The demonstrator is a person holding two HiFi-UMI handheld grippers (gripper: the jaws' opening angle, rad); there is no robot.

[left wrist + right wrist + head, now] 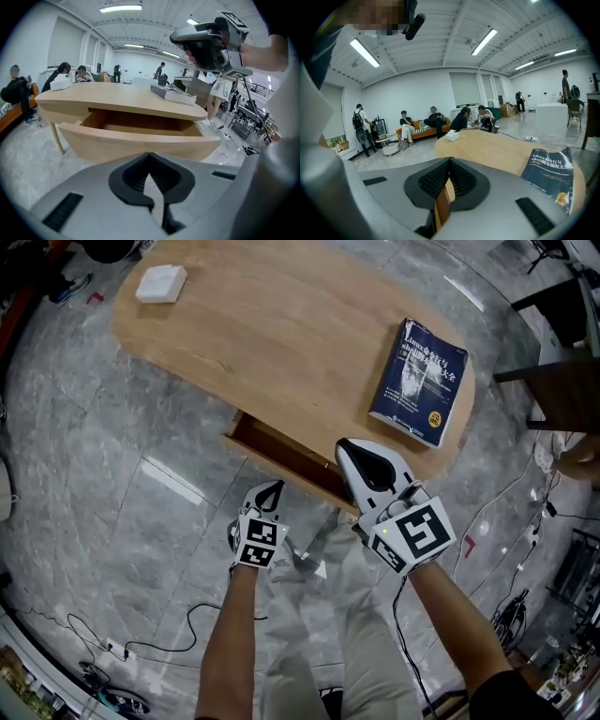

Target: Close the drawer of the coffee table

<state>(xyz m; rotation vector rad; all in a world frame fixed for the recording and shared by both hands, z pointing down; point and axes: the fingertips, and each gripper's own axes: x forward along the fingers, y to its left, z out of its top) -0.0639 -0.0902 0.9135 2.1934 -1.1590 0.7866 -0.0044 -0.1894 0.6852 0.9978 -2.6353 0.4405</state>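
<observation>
Closest to the lens are the two claws. The left claw (269, 488) sits low in front of the drawer, and the right claw (349, 448) is up over the bench's near edge. Both are clenched on nothing, tips pressed together in their own views.

The drawer (279, 457) is pulled partway out from under the bench (281, 334), on the side facing the person and just ahead of the left claw. I can't tell if they touch.

The bench is a rounded slab of light, smooth-grained wood, and the drawer front curves to match. On top there's a dark blue paperback book (418, 382) near the right end and a small white box (160, 283) at the far left. The floor (112, 493) is glossy grey stone tile with black cables (192, 620) trailing across it.

Only the left claw's view looks into the drawer, and what shows of the inside is plain wood. Only the right claw's view shows people (433, 119) on an orange sofa (423, 132) and strip lights (483, 41) on a white ceiling (440, 37).
</observation>
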